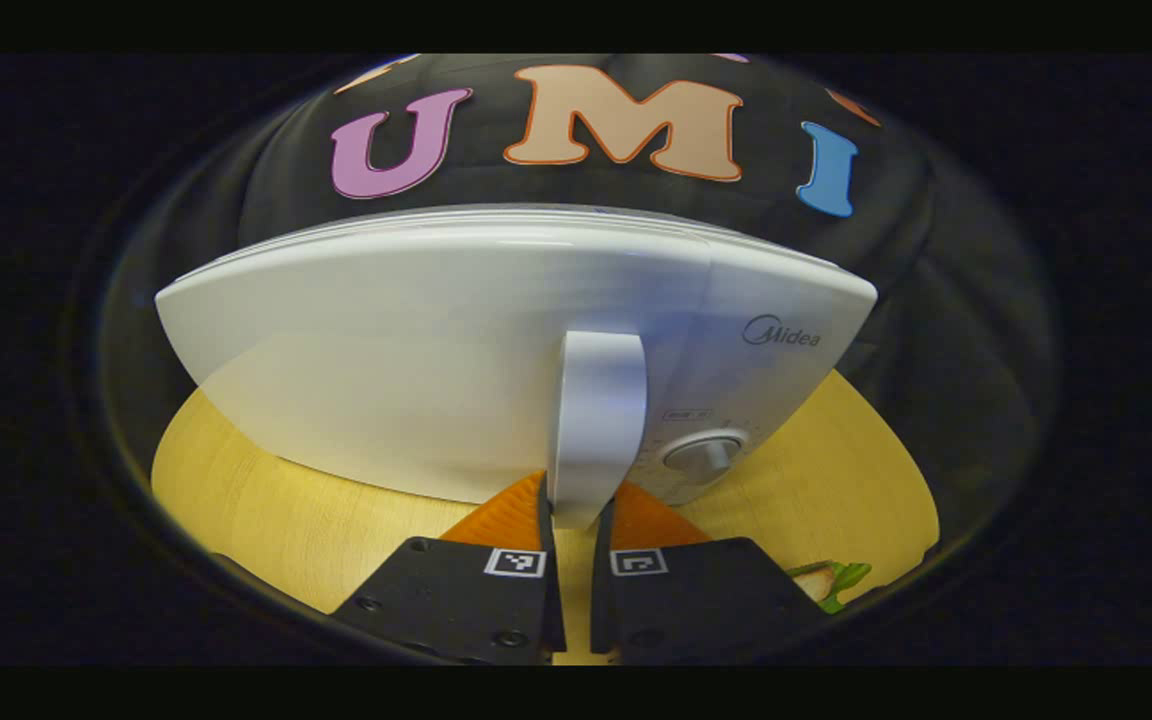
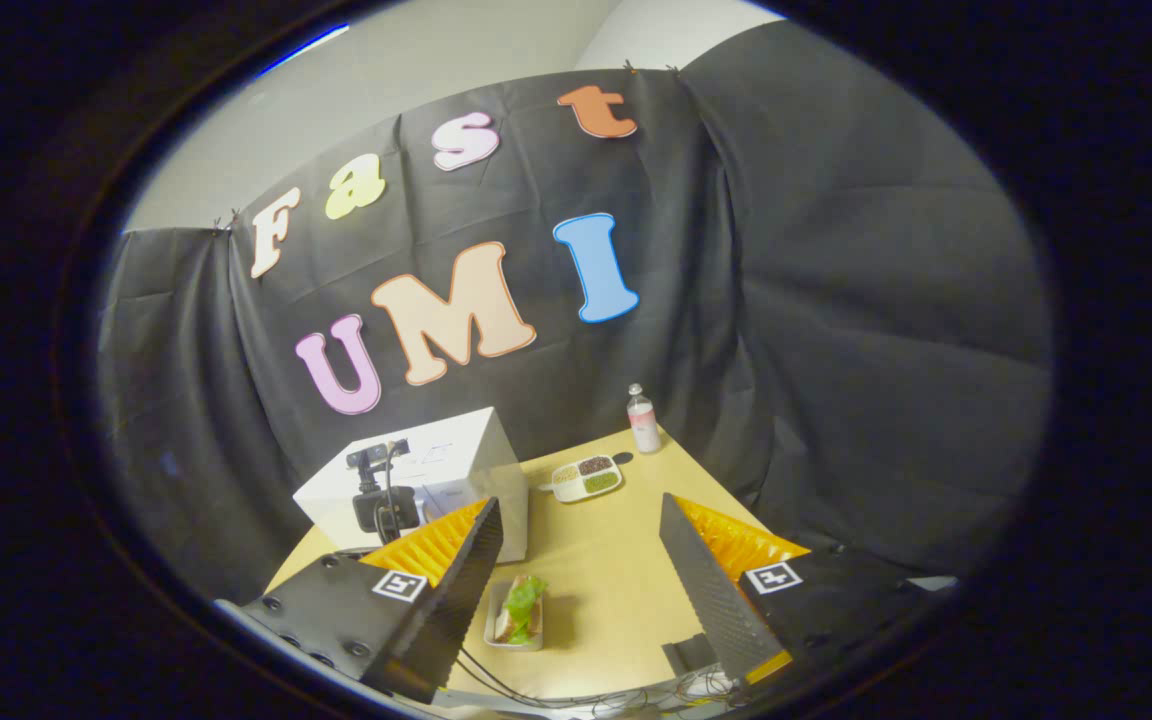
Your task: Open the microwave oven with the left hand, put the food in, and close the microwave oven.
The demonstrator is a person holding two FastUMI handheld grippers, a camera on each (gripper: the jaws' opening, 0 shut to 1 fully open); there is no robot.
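The worktop (image 2: 626,540) carries everything, with the microwave (image 1: 416,340) the biggest thing on it, standing at the back left in the right gripper view. Its door is shut. In the left gripper view the left claw (image 1: 576,520) has its 2 fingers drawn close on either side of the door handle (image 1: 596,420), at its lower end; they look clamped on it, so step 1, opening the door, seems to be in hand. The next move likely calls for a steady pull, swinging the door wide on its hinge without letting the handle slip.

The right claw (image 2: 576,560) hangs wide open above the worktop, holding nothing. The food (image 2: 518,608), a small tray with green leaf, lies on the worktop in front of the microwave, between that claw's fingers as seen. A divided dish (image 2: 586,478) and a bottle (image 2: 643,418) stand farther back.
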